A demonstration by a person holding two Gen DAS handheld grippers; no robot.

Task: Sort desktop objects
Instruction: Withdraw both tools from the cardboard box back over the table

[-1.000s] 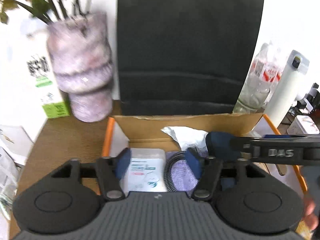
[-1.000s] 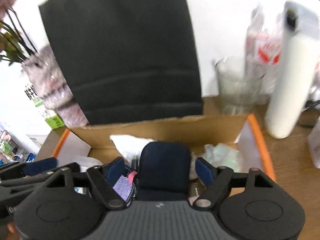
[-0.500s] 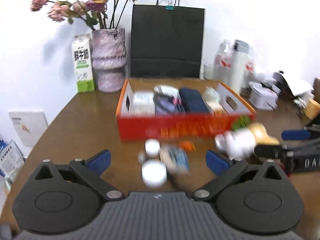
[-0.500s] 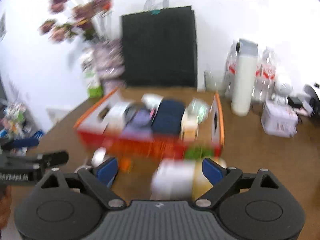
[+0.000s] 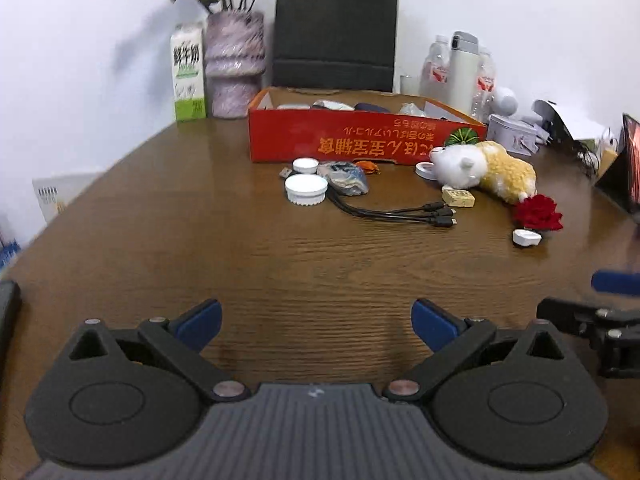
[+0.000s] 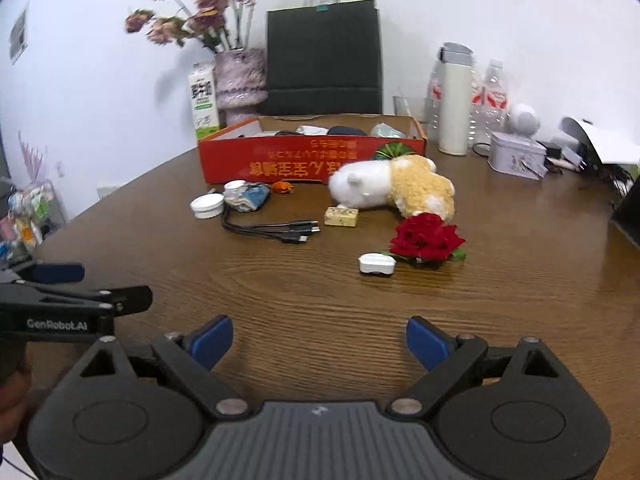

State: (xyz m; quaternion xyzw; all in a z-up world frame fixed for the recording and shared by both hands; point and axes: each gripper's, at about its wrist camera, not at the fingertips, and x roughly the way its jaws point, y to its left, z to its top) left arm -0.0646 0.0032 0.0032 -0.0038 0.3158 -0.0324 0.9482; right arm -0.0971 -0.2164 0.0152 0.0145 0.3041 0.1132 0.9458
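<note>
Left wrist view shows the left tool point(image 5: 316, 316) low at 6 o'clock over bare brown worktop point(image 5: 200, 240), its blue pads spread wide with nothing between them. At 11 o'clock stand a milk carton point(image 5: 188, 74) and a mottled vase point(image 5: 235, 66) of dried flowers, touching side by side. At 12 o'clock the red cardboard box point(image 5: 360, 140) sits in front of a black paper bag point(image 5: 335, 32), with several things already lying inside it. Just before the box, two white lids point(image 5: 306, 189) lie beside a crumpled blue-and-white packet point(image 5: 347, 177) and a small orange item point(image 5: 367, 165); a black multi-head cable point(image 5: 400, 213) runs from there toward 1 o'clock. Further right, a white-and-tan plush toy point(image 5: 482, 170) lies on its side against the box front, a small beige block point(image 5: 459, 197) just beside it, a red rose point(image 5: 537, 212) touching its tail end, and a small white case point(image 5: 527, 237) just beside the rose. At 3 o'clock the right tool point(image 5: 592, 300) enters from the edge. Right wrist view shows the left tool at 9 o'clock, a hand point(image 6: 12, 384) under it, and the right tool point(image 6: 319, 342) at 6 o'clock, its jaws opening, empty above bare wood. A white flask point(image 6: 454, 100) and clear bottles point(image 6: 494, 92) stand at 1 o'clock, right of the box, with a pale tin point(image 6: 516, 155) beyond them.
</note>
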